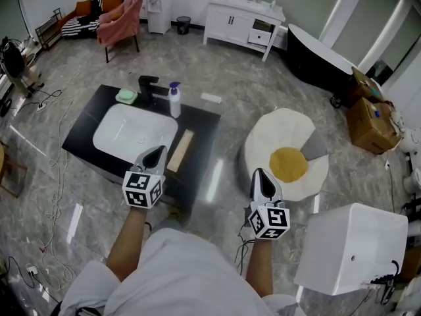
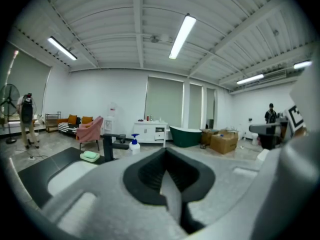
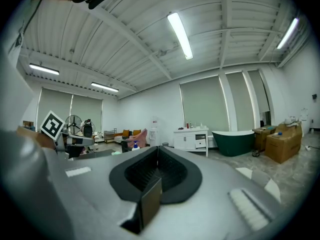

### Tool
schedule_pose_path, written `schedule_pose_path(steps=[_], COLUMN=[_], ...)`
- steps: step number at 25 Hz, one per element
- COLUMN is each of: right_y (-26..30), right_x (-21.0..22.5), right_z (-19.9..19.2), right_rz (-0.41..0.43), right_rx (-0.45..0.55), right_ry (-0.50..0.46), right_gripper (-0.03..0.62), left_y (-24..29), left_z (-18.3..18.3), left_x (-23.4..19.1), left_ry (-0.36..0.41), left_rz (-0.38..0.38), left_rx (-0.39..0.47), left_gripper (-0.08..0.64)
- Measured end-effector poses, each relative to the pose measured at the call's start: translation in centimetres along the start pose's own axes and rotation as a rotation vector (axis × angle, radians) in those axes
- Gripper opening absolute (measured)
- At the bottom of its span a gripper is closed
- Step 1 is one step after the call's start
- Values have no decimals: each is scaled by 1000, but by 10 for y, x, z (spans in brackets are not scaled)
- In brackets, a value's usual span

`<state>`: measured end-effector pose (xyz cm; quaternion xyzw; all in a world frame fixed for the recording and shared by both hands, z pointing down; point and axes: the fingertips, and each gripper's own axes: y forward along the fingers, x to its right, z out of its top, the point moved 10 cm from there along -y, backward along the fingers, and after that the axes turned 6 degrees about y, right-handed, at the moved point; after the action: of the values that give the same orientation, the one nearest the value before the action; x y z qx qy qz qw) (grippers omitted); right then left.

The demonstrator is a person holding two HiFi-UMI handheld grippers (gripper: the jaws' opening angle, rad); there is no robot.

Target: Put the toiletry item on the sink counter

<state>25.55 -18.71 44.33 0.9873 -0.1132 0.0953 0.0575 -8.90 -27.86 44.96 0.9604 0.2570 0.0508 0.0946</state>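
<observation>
A black sink counter (image 1: 202, 125) with a white basin stands on the floor in front of me. At its back edge stand a white bottle with a blue pump (image 1: 174, 99), a black faucet (image 1: 150, 87) and a green soap dish (image 1: 126, 97). A pale wooden strip (image 1: 181, 150) lies beside the basin. My left gripper (image 1: 156, 152) hovers over the counter's near edge, shut and empty. My right gripper (image 1: 262, 175) is held over the floor to the right of the counter, also shut with nothing in it. The left gripper view shows the pump bottle (image 2: 134, 143) beyond the joined jaws.
A round egg-shaped cushion (image 1: 287, 157) lies on the floor to the right. A white box (image 1: 352, 245) stands near right. Farther off are a white cabinet (image 1: 240, 18), a dark bathtub (image 1: 319, 58), cardboard boxes (image 1: 371, 120) and a chair with pink cloth (image 1: 122, 18). Cables trail on the left.
</observation>
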Motion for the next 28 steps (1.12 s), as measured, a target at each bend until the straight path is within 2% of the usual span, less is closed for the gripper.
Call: schedule_pose_path(steps=[14, 28], right_y=[-17, -19], right_x=[9, 9], right_z=[10, 26], right_rz=[-33, 0], right_rx=[20, 51], right_ry=[-16, -64], right_gripper=[4, 5], left_y=[-25, -40], left_z=[29, 47], left_x=[7, -1], left_ry=[44, 47], left_rz=[4, 14], left_rx=[86, 130], left_gripper=[-3, -3])
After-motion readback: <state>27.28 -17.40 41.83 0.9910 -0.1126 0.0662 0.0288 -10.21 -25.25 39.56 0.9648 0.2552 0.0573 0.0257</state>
